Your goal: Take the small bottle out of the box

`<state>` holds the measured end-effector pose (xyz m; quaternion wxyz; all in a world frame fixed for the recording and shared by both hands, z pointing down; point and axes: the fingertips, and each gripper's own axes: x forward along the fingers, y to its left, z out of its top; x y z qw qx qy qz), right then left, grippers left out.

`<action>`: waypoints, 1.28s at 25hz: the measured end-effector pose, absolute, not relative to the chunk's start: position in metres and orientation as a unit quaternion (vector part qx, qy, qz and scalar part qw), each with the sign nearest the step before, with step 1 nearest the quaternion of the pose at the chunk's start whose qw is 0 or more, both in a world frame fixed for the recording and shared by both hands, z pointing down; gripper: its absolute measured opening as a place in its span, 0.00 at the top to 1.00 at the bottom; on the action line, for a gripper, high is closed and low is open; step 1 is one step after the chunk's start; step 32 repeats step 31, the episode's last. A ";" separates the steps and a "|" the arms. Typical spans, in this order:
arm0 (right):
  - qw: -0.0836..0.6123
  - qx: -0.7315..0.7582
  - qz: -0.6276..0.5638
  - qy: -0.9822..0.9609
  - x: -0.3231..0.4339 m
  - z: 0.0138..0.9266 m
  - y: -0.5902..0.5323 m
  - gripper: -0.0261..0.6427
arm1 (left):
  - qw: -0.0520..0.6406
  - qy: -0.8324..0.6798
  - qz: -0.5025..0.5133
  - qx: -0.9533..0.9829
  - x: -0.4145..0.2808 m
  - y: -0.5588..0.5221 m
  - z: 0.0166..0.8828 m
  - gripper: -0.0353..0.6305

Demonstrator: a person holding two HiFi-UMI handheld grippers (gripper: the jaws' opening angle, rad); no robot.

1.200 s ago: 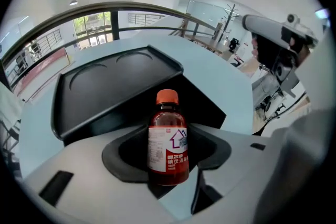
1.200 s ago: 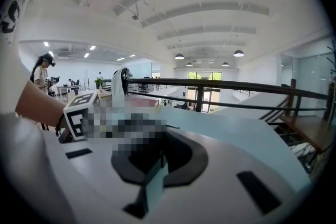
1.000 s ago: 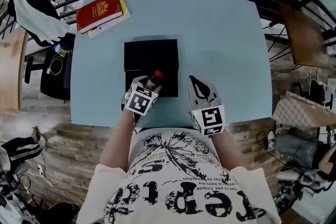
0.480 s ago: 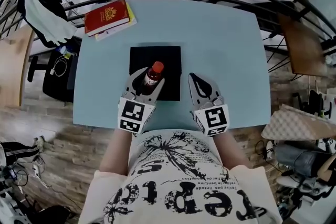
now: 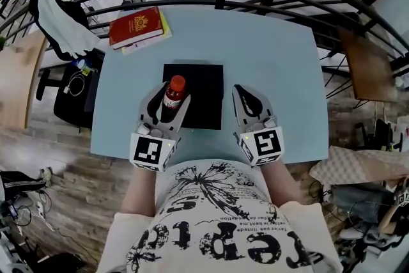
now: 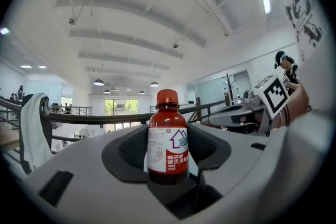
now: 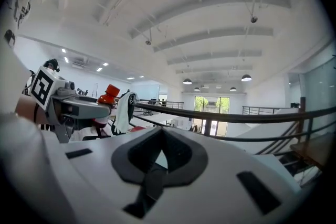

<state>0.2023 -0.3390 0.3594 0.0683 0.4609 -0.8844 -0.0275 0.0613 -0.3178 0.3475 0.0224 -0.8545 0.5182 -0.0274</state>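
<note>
Left gripper view, question from the examiner: what sits between the jaws?

Inspector: A small brown bottle [image 6: 168, 139] with a red cap [image 6: 167, 97], standing upright. The left gripper [image 5: 170, 99] is clamped on its labelled body, and the curved pads cup it on both sides.

Examiner: And its position relative to the box?

Inspector: Head view places it over the left part of the black box [image 5: 206, 102] on the blue table [image 5: 275, 54]. It appears raised out of the box, but whether the base is fully clear cannot be confirmed. The right gripper [image 5: 239, 93] is beside the box's right edge, jaws together, nothing between them.

Examiner: Handling assessment?

Inspector: Judged light and rigid, with liquid inside that may shift. Whether the wall is glass or plastic cannot be determined, so it rates as breakable. The glossy label likely offers little friction. Mid-body, below the shoulder, is the sound place to hold. The cap is narrow and would let the bottle swing.
</note>
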 end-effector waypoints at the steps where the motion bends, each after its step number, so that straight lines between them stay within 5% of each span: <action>1: 0.068 0.462 -0.029 -0.884 0.202 0.358 -0.340 0.94 | 0.025 0.520 -0.025 -0.853 0.059 -0.318 0.345 0.60; 32: 0.062 0.469 -0.033 -0.880 0.190 0.360 -0.338 0.94 | 0.021 0.522 -0.018 -0.852 0.049 -0.322 0.341 0.60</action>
